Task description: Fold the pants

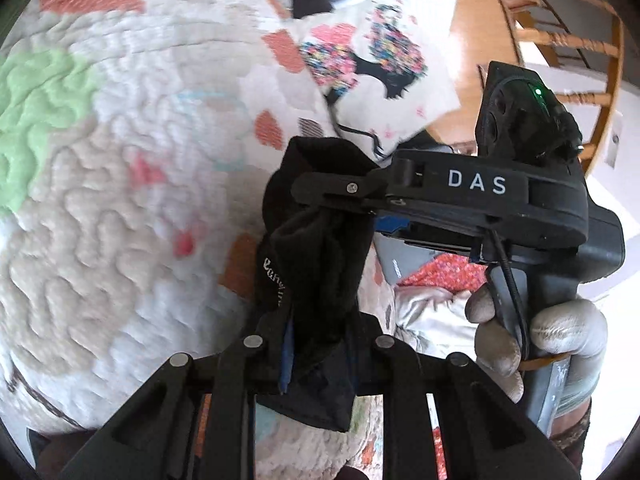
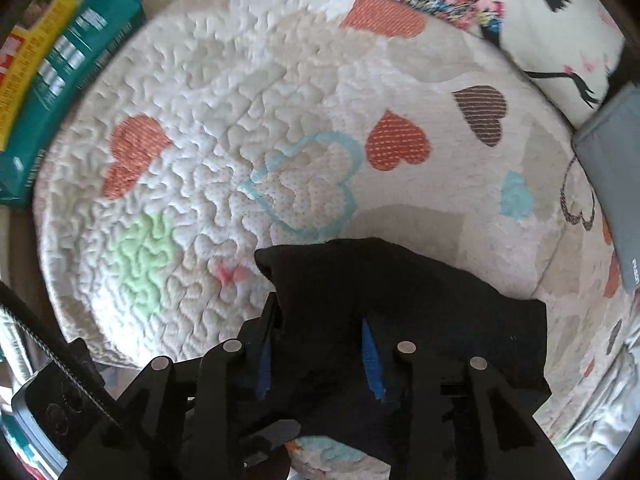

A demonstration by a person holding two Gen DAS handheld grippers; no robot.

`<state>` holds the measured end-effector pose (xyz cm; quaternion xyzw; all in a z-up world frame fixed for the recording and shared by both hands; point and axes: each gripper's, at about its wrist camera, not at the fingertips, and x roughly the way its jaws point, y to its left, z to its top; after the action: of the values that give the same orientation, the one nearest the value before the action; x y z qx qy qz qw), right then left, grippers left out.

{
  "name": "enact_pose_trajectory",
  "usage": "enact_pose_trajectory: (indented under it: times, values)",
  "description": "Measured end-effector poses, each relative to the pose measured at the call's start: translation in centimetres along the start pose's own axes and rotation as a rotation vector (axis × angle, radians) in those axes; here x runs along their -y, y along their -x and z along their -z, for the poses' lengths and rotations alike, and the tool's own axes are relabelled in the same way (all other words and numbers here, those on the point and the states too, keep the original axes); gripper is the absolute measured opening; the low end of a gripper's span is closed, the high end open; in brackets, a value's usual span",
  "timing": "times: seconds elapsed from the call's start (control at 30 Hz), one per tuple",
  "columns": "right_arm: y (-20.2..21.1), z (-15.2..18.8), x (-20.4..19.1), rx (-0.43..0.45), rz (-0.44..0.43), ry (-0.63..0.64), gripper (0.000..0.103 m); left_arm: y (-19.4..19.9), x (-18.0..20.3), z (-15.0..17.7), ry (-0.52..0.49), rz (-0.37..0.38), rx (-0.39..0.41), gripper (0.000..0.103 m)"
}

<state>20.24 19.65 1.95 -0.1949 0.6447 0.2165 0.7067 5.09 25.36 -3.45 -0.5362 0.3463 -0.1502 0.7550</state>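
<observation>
The black pants (image 1: 316,248) hang bunched above a quilted bedspread (image 1: 120,208). In the left wrist view my left gripper (image 1: 320,340) is shut on the lower part of the cloth, which fills the gap between its fingers. My right gripper (image 1: 332,196), held by a gloved hand (image 1: 560,332), comes in from the right and pinches the top of the same bunch. In the right wrist view the pants (image 2: 400,280) drape over my right gripper (image 2: 320,344), and its blue pads (image 2: 372,360) press into the dark fabric. The rest of the garment is hidden.
The bedspread (image 2: 240,120) carries heart prints. A floral-print pillow (image 2: 520,20) lies at its far right, with a grey pad (image 2: 616,184) beside it. Green and yellow packs (image 2: 60,60) stand at the left edge. A wooden chair (image 1: 560,40) stands beyond the bed.
</observation>
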Motion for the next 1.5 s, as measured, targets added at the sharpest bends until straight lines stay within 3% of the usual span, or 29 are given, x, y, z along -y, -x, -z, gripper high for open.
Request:
enact_pose_trajectory:
  times: [0.17, 0.47, 0.73, 0.83, 0.97, 1.1, 1.2, 1.33, 1.43, 1.5]
  values:
    - [2.4, 2.0, 3.1, 0.083, -0.067, -0.067, 0.036, -1.9, 3.6, 1.5, -0.081, -0.006, -0.037, 0.020]
    - [5.3, 9.7, 14.7, 0.202, -0.205, -0.278, 0.035, -8.3, 10.1, 6.3, -0.231, -0.021, -0.184, 0.020]
    - [4.0, 15.6, 23.0, 0.261, -0.291, -0.454, 0.035, -15.1, 13.4, 10.7, -0.331, -0.089, -0.298, 0.020]
    - [2.6, 17.4, 25.7, 0.276, -0.308, -0.529, 0.035, -17.4, 13.3, 11.5, -0.325, -0.135, -0.336, 0.026]
    - [0.5, 19.9, 28.7, 0.286, -0.281, -0.616, 0.036, -16.8, 13.3, 13.0, -0.338, -0.106, -0.387, 0.032]
    - [-0.8, 23.1, 32.5, 0.311, -0.246, -0.784, 0.047, -14.6, 14.6, 13.5, -0.372, -0.034, -0.426, 0.040]
    - [0.9, 25.2, 33.6, 0.394, -0.239, -0.829, 0.047, -11.7, 15.5, 13.5, -0.412, 0.000, -0.412, 0.047]
    - [4.0, 26.3, 32.0, 0.496, -0.306, -0.756, 0.048, -10.8, 14.1, 10.9, -0.376, -0.082, -0.319, 0.052]
    - [5.4, 26.3, 29.1, 0.555, -0.455, -0.669, 0.048, -11.0, 11.4, 9.0, -0.258, -0.125, -0.285, 0.052]
    - [5.1, 25.8, 27.2, 0.551, -0.550, -0.633, 0.048, -10.5, 10.4, 8.7, -0.250, -0.156, -0.258, 0.052]
